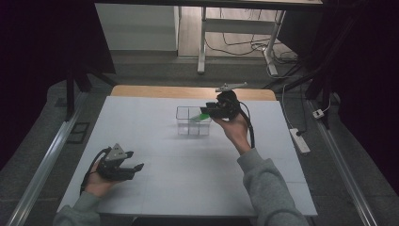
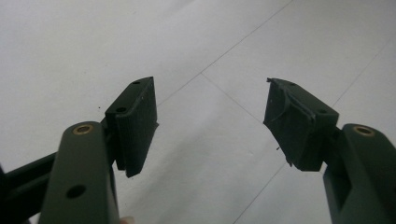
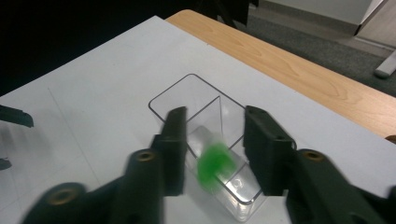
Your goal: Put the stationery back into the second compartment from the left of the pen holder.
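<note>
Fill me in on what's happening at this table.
A person works with a hand-held gripper in each hand. The right hand-held gripper hangs over a clear divided box, jaws apart, with a blurred green piece between them, not pressed, above a compartment. The left hand-held gripper is open over the white table.

Wooden table (image 1: pixel 141 90) under a white cover sheet (image 1: pixel 155 141), clear divided plastic box (image 1: pixel 186 128) standing on it
</note>
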Demonstrator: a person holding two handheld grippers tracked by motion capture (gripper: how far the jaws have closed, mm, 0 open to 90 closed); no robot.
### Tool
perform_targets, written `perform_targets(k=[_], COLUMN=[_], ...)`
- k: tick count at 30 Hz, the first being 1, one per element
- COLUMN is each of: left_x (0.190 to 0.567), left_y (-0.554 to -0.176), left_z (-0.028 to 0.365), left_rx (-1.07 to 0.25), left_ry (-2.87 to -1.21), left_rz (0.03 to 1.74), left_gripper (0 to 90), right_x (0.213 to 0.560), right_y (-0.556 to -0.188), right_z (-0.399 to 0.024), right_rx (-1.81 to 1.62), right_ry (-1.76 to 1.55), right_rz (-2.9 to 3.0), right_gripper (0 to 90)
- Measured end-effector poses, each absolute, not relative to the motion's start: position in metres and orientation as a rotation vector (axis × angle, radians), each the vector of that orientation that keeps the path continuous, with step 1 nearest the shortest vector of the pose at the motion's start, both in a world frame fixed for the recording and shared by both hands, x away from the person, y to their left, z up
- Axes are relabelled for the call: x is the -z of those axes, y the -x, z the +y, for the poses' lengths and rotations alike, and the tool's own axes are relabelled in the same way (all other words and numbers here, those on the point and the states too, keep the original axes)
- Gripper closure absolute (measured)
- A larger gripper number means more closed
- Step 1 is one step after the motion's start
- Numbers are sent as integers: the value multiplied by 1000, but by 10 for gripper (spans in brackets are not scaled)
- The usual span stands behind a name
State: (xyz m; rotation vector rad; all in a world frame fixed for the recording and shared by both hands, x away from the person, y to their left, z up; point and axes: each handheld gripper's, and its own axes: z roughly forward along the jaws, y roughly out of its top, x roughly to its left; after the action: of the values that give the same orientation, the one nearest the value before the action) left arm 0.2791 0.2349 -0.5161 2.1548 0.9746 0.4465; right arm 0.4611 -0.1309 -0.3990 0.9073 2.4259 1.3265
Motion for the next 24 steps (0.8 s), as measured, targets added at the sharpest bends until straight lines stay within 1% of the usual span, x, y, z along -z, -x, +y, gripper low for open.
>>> perform_targets(k=[3, 13, 24], left_x=[516, 516, 515], left_y=[-280, -280, -279], left_z=[235, 234, 233], left_rx=[-446, -448, -443], left_ry=[-2154, -2157, -2148], left_rz=[977, 980, 979], left_gripper=[338, 338, 337], right_x=[401, 412, 439], right_y=[-456, -435, -391], right_z=[-136, -169, -222], right_rx=[-1318, -1326, -1280], right_ry=[-908, -908, -929], right_rz=[2397, 2384, 2387], right_gripper=[509, 480, 433])
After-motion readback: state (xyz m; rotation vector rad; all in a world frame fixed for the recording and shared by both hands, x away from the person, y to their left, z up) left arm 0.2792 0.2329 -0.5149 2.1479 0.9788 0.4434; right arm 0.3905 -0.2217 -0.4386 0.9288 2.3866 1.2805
